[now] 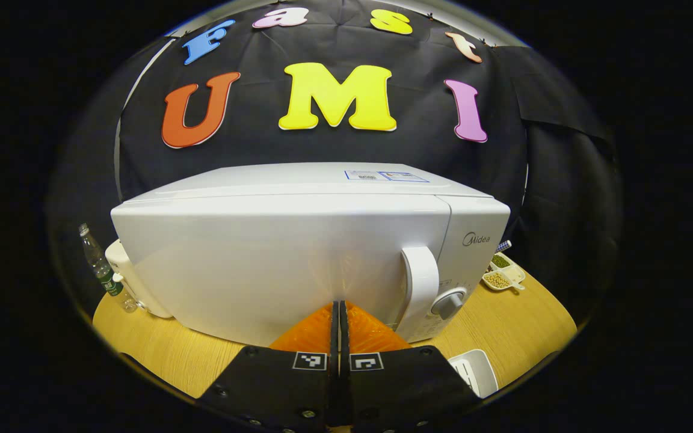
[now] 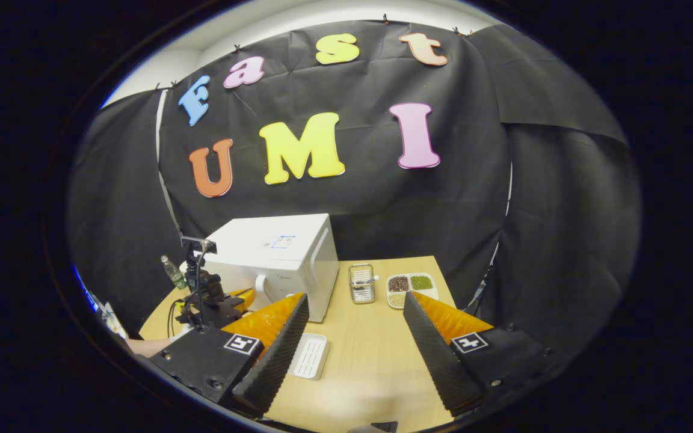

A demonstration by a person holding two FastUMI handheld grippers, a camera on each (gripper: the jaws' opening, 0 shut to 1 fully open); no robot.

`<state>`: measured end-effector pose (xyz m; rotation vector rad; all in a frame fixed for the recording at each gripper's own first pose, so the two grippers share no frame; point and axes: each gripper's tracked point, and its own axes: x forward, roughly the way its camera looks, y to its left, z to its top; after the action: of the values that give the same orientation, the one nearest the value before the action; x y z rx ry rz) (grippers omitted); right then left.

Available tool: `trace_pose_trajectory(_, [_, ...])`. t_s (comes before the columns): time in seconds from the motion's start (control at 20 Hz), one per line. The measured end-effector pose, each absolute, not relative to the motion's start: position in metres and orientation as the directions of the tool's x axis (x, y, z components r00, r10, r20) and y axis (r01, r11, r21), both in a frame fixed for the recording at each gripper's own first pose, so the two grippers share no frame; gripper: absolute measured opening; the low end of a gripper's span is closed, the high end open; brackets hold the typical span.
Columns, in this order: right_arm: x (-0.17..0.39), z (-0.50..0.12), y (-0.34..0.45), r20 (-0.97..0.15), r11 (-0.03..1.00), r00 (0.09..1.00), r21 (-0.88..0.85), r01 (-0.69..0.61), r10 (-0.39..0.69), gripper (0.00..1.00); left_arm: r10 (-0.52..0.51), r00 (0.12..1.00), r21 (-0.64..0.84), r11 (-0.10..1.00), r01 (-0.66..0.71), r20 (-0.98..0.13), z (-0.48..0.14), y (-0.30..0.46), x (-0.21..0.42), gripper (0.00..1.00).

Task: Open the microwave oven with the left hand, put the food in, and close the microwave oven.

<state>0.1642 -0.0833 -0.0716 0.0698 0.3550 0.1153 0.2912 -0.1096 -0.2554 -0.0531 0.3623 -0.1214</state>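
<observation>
- A clear plastic bottle (image 1: 101, 270) with a green label is standing at the far left of the desk (image 1: 515, 325), just beside a cream-white appliance (image 1: 119, 260) peeking out from behind the microwave oven (image 1: 298, 252).
- The microwave oven is sitting on the wooden desk against the black cloth wall; it is a glossy white box with its door shut, a curved white handle (image 1: 420, 282) running down the door's right edge and a round grey knob (image 1: 449, 304) on the control panel beside it.
- A grey brand logo is showing on the upper right of the panel, and a small white sticker with blue print (image 1: 385, 175) is lying on the top; the print is too small to make out.
- The left gripper (image 1: 338, 313) is pointing at the lower front of the door, its jaws pressed together with nothing between them.
- A white ribbed tray (image 2: 310, 356) is lying on the desk in front of the oven.
- A small metal basket (image 2: 362, 283) and a divided dish of beans and grains (image 2: 409, 287) are sitting to the right of the oven.
- The right gripper (image 2: 355, 316) is hovering above the desk well back from the oven, its jaws spread wide and holding nothing.
</observation>
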Motion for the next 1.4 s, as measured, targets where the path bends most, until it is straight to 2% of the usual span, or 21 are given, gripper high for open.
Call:
trace_pose_trajectory(0.1, [0.163, -0.071, -0.083, -0.339, 0.991, 0.933, 0.089, -0.097, 0.122, 1.0, -0.098, 0.928, -0.047, 0.995, 0.087, -0.358, -0.257, -0.099, 0.285, 0.0])
trace_pose_trajectory(0.15, [0.162, -0.072, -0.083, -0.34, 0.991, 0.932, 0.091, -0.096, 0.121, 0.91, -0.077, 0.929, -0.027, 0.997, 0.072, -0.362, -0.258, -0.091, 0.281, 0.0])
trace_pose_trajectory(0.2, [0.16, -0.072, -0.081, -0.34, 0.991, 0.932, 0.094, -0.096, 0.122, 1.0, -0.049, 0.929, -0.003, 0.999, 0.052, -0.367, -0.259, -0.082, 0.277, 0.0])
trace_pose_trajectory(0.35, [0.156, -0.071, -0.075, -0.335, 0.991, 0.934, 0.092, -0.096, 0.122, 1.0, -0.018, 0.92, 0.054, 0.998, 0.042, -0.392, -0.265, -0.065, 0.27, 0.03])
trace_pose_trajectory(0.45, [0.153, -0.071, -0.069, -0.334, 0.991, 0.935, 0.087, -0.1, 0.124, 1.0, 0.007, 0.921, 0.084, 0.996, 0.028, -0.389, -0.266, -0.054, 0.269, 0.66])
trace_pose_trajectory(0.5, [0.15, -0.07, -0.065, -0.33, 0.991, 0.936, 0.086, -0.102, 0.125, 0.9, 0.0, 0.924, 0.085, 0.996, 0.035, -0.382, -0.26, -0.055, 0.265, 0.97])
trace_pose_trajectory(0.55, [0.147, -0.069, -0.062, -0.329, 0.991, 0.936, 0.082, -0.103, 0.124, 1.0, -0.015, 0.927, 0.077, 0.996, 0.047, -0.375, -0.256, -0.058, 0.263, 0.97])
trace_pose_trajectory(0.6, [0.144, -0.069, -0.059, -0.328, 0.992, 0.937, 0.075, -0.103, 0.122, 0.91, -0.025, 0.928, 0.074, 0.996, 0.057, -0.371, -0.252, -0.06, 0.258, 0.97])
trace_pose_trajectory(0.65, [0.14, -0.069, -0.056, -0.324, 0.992, 0.939, 0.069, -0.101, 0.118, 0.91, -0.036, 0.93, 0.072, 0.995, 0.067, -0.365, -0.247, -0.062, 0.254, 0.97])
trace_pose_trajectory(0.7, [0.137, -0.067, -0.053, -0.319, 0.993, 0.941, 0.062, -0.099, 0.114, 1.0, -0.049, 0.933, 0.065, 0.995, 0.077, -0.356, -0.24, -0.064, 0.25, 0.97])
trace_pose_trajectory(0.75, [0.132, -0.066, -0.051, -0.311, 0.994, 0.944, 0.054, -0.094, 0.106, 1.0, -0.063, 0.938, 0.058, 0.995, 0.087, -0.342, -0.232, -0.066, 0.245, 1.0])
trace_pose_trajectory(0.8, [0.127, -0.064, -0.048, -0.305, 0.995, 0.947, 0.047, -0.089, 0.1, 1.0, -0.077, 0.94, 0.049, 0.994, 0.099, -0.333, -0.224, -0.068, 0.238, 0.97])
trace_pose_trajectory(0.85, [0.122, -0.062, -0.044, -0.296, 0.995, 0.951, 0.042, -0.085, 0.094, 0.91, -0.094, 0.942, 0.037, 0.993, 0.112, -0.324, -0.217, -0.069, 0.229, 0.97])
trace_pose_trajectory(0.9, [0.117, -0.06, -0.041, -0.287, 0.996, 0.954, 0.037, -0.077, 0.084, 0.91, -0.114, 0.944, 0.025, 0.991, 0.128, -0.311, -0.208, -0.071, 0.22, 0.97])
trace_pose_trajectory(0.95, [0.112, -0.059, -0.037, -0.279, 0.997, 0.957, 0.033, -0.069, 0.076, 1.0, -0.125, 0.945, 0.022, 0.99, 0.138, -0.302, -0.2, -0.07, 0.209, 0.97])
trace_pose_trajectory(1.0, [0.107, -0.057, -0.033, -0.274, 0.998, 0.959, 0.03, -0.063, 0.068, 1.0, -0.132, 0.946, 0.02, 0.989, 0.145, -0.295, -0.192, -0.065, 0.197, 0.97])
trace_pose_trajectory(1.05, [0.1, -0.056, -0.027, -0.268, 0.998, 0.961, 0.027, -0.059, 0.064, 0.91, -0.149, 0.947, 0.01, 0.987, 0.159, -0.286, -0.183, -0.063, 0.182, 0.97])
trace_pose_trajectory(1.1, [0.093, -0.054, -0.023, -0.263, 0.999, 0.963, 0.022, -0.05, 0.054, 1.0, -0.165, 0.946, 0.001, 0.985, 0.172, -0.279, -0.175, -0.059, 0.167, 0.97])
trace_pose_trajectory(1.4, [0.054, -0.028, 0.015, -0.187, 1.0, 0.982, -0.007, -0.013, 0.012, 1.0, -0.181, 0.958, -0.065, 0.983, 0.17, -0.224, -0.12, -0.005, 0.077, 0.96])
